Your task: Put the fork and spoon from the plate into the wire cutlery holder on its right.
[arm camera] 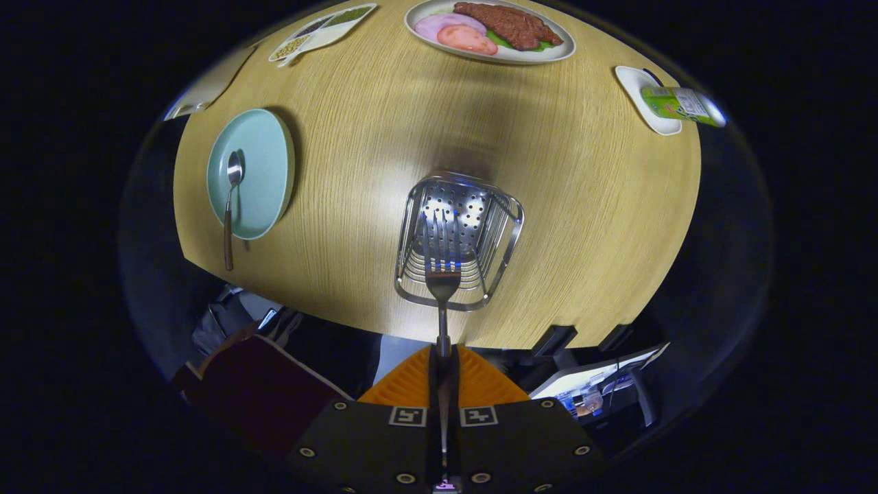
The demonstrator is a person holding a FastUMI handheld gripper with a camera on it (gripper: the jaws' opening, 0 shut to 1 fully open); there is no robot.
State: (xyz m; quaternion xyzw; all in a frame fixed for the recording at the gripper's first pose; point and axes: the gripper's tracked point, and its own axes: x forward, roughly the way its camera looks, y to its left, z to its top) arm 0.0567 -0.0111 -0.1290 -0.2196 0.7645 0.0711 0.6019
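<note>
Gripper view, left to right: one round pale-blue plate (257, 175) at 10 o'clock carries one shiny spoon (230, 206) with a brown handle. One steel fork (442, 274) is pinched in the claw (444, 363), tines over the perforated wire cutlery holder (458, 240) on the wood-grain bench (357, 137).

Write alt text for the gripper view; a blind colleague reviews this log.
The gripper is shut on the fork, held tines-first over the wire cutlery holder. The spoon rests on the blue plate.
</note>
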